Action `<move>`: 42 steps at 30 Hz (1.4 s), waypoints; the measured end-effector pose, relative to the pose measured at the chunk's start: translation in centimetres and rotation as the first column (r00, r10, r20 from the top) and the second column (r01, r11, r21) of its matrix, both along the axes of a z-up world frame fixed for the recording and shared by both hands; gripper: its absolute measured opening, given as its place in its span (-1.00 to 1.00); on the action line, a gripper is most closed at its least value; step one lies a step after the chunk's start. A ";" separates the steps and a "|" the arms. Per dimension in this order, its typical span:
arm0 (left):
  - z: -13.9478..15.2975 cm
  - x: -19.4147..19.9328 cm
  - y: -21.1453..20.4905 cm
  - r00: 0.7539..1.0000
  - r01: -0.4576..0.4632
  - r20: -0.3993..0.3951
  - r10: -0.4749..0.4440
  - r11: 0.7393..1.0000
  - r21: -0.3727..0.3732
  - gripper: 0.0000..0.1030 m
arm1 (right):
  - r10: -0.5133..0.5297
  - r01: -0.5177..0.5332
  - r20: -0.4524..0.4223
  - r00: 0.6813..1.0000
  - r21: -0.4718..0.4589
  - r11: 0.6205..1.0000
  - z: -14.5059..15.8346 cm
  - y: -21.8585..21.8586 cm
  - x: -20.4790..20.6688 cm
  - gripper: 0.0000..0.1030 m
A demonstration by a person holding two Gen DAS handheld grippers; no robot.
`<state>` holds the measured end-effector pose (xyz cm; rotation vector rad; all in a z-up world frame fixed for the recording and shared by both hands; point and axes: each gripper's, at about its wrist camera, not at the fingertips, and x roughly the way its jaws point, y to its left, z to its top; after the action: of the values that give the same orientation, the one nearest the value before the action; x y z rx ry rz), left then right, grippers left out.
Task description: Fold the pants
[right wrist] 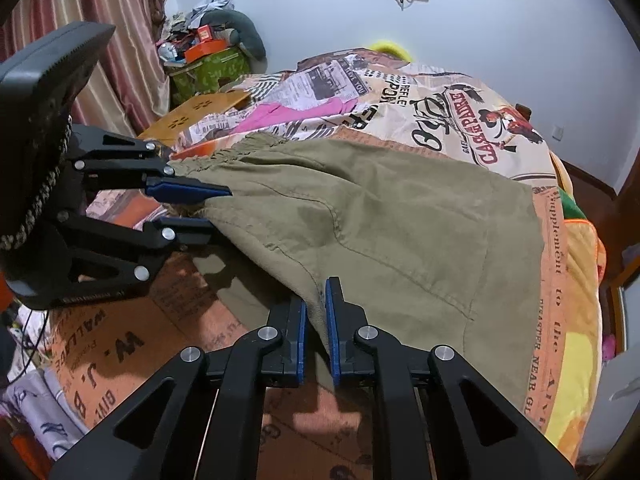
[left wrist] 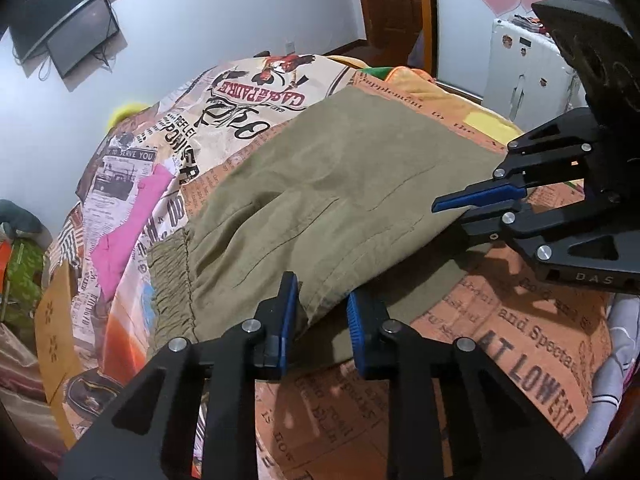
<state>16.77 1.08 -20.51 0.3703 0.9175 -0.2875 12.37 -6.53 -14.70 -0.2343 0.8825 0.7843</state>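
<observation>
Olive-green pants lie spread on a bed with a newspaper-print cover, elastic waistband at the left. My left gripper has its blue pads on either side of the pants' near edge, holding a raised fold. My right gripper enters from the right and pinches the same edge further along. In the right wrist view the pants run up and right; the right gripper is closed on the lifted edge, and the left gripper grips the waistband end.
A pink garment lies on the bed beyond the waistband. A tan board leans at the bed's far side, near a pile of boxes and clothes by the curtain. A white appliance stands past the bed.
</observation>
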 end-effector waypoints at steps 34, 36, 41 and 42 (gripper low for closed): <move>-0.7 0.6 9.6 0.910 -0.411 -0.141 0.389 0.890 -0.200 0.01 | -0.280 0.297 -0.199 0.939 0.062 0.953 -1.3 -6.6 1.8 -0.26; -1.6 0.6 9.6 0.904 -0.422 -0.154 0.398 0.889 -0.180 0.01 | -0.263 0.272 -0.219 0.939 0.009 0.962 -2.6 -5.9 1.9 -0.26; -2.6 0.0 10.1 0.899 -0.433 -0.160 0.407 0.880 -0.194 0.10 | -0.247 0.249 -0.209 0.946 -0.018 0.968 -3.6 -6.0 1.5 -0.32; -2.7 -0.1 10.3 0.897 -0.438 -0.163 0.411 0.877 -0.198 0.13 | -0.249 0.254 -0.222 0.943 -0.008 0.967 -3.5 -6.4 1.5 -0.35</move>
<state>16.69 11.35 -23.20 -0.0703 1.0421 -0.0056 13.91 -12.96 -18.23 -0.0131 1.0908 0.5864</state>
